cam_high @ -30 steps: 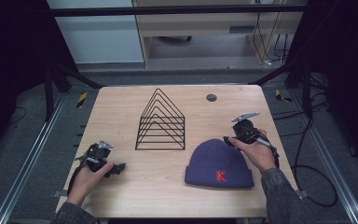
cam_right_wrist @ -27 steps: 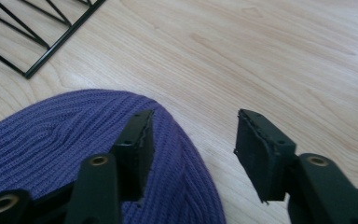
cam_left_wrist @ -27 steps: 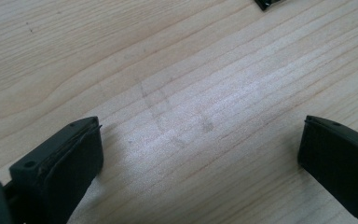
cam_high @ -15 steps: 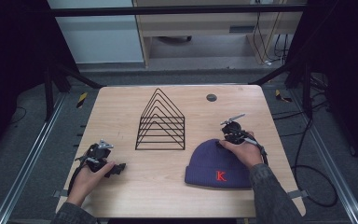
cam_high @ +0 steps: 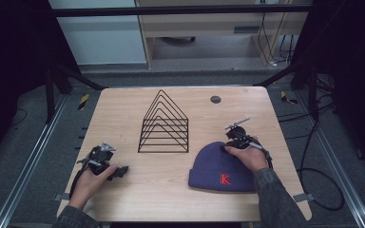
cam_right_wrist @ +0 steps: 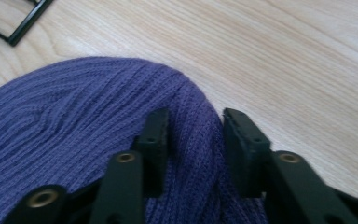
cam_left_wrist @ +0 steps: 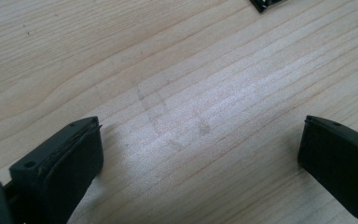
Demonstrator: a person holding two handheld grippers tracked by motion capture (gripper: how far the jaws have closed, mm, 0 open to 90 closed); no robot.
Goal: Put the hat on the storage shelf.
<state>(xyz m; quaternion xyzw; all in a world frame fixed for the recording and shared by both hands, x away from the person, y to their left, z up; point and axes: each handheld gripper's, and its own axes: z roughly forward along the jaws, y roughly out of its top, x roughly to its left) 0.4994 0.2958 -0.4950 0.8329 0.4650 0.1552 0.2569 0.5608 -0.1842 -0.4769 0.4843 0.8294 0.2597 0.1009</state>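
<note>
Closing on the hat, the right gripper has been lowered to its crown.
A knit fold is pinched between narrowed jaws; lifting seems next, while the left gripper is kept wide, empty.

In the high view, we find the right gripper's jaw tips hidden behind the hand and the crown of the purple beanie, so the grip cannot be read there. In the right gripper view, the beanie is cut off by the left and bottom edges, and the fold of knit between the jaws hides how firmly the pads press. We see the wire rack cropped at the top left corner.
</note>
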